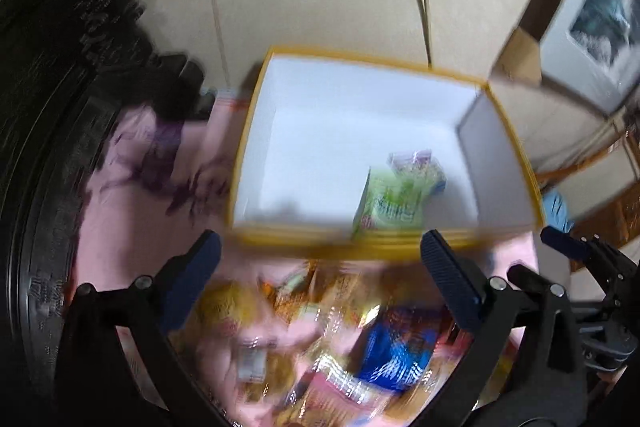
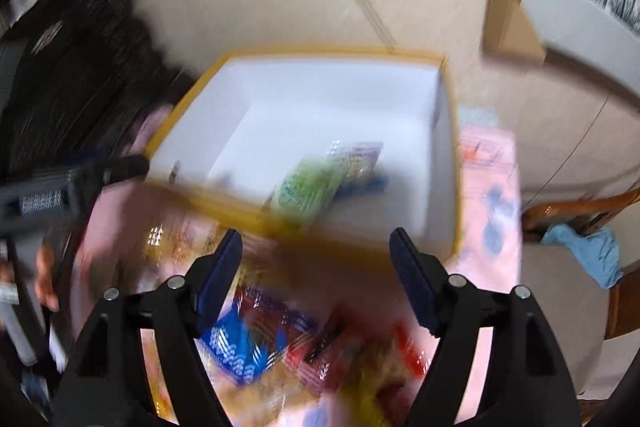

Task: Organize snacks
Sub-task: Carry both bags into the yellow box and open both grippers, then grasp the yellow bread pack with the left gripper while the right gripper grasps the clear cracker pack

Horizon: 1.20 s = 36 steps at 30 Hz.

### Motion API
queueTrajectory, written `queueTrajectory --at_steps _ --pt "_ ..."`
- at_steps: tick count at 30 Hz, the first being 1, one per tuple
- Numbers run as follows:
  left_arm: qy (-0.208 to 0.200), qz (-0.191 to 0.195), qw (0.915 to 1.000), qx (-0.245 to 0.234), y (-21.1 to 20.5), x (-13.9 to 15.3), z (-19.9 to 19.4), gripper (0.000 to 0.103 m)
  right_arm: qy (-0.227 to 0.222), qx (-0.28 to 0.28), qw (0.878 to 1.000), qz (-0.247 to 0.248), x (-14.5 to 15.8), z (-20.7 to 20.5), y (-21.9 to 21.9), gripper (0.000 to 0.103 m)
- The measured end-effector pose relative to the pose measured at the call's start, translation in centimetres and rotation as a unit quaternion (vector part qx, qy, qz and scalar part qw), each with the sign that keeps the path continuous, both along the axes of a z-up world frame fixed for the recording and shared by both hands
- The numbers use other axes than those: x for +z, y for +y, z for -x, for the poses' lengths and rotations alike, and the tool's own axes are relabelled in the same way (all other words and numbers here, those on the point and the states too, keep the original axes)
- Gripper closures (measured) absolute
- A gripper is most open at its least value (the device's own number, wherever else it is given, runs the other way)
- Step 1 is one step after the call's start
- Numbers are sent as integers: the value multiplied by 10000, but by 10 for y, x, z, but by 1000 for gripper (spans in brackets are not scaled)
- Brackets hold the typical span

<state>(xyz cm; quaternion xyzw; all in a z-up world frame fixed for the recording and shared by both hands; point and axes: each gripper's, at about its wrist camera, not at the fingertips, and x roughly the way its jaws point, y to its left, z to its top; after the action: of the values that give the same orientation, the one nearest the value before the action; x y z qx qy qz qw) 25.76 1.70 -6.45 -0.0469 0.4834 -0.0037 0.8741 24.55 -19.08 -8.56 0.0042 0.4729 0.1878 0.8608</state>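
My left gripper (image 1: pixel 320 259) and right gripper (image 2: pixel 316 255) both gape wide, holding nothing. At twelve o'clock, one yellow-rimmed box (image 1: pixel 256 115) holds a green packet (image 1: pixel 390 203) and a purple packet (image 1: pixel 416 161); blurred snacks (image 1: pixel 340 347) lie below, uncountable.

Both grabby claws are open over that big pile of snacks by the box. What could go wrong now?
1. The snack pile is jumbled and overlapping, so the open left gripper might pinch two packets at once.
2. The right gripper hangs close to the box's yellow rim; it might bump it and shove the box.
3. The green packet already inside leans on another packet, so a nudged box might tip it over.
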Motion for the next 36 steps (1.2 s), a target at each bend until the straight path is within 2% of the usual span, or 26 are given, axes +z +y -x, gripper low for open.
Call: queueTrajectory --at_steps 4,8,10,12,15,19,23,26,29,32,34,35,36 --pt "455 259 9985 131 11 -35 78 2 591 980 9931 -260 -39 81 11 27" --pt "978 235 9941 408 22 -73 155 2 1105 2118 9705 -314 -67 163 34 27" --pt "1180 197 9914 523 28 -87 189 2 1114 2561 9598 -280 -72 186 45 27" --pt "1336 202 9890 607 33 -96 211 2 1002 2998 9484 -247 -74 201 58 27" --pt "1450 170 9858 834 44 -100 235 2 995 3366 9362 -174 -83 200 73 27" --pt "1345 106 9861 965 53 -98 249 2 1106 3499 9302 -87 -102 186 88 27" --pt "1355 110 9857 997 56 -98 258 2 1499 3460 9258 269 -125 183 98 26" --pt "1363 105 9861 946 53 -102 260 2 1560 3417 9257 447 -130 196 89 26" --pt "1410 175 9858 896 47 -109 260 2 1492 3227 9335 461 -132 211 71 26" --pt "1456 232 9855 837 39 -118 255 2 1369 2722 9521 260 -132 217 59 27" --pt "1486 242 9852 818 32 -124 248 2 1241 2270 9658 172 -132 216 59 35" --pt "1489 224 9852 814 29 -127 245 2 1120 2083 9712 277 -131 217 62 50" --pt "1496 195 9852 812 26 -128 242 2 972 1947 9749 465 -130 218 67 56"
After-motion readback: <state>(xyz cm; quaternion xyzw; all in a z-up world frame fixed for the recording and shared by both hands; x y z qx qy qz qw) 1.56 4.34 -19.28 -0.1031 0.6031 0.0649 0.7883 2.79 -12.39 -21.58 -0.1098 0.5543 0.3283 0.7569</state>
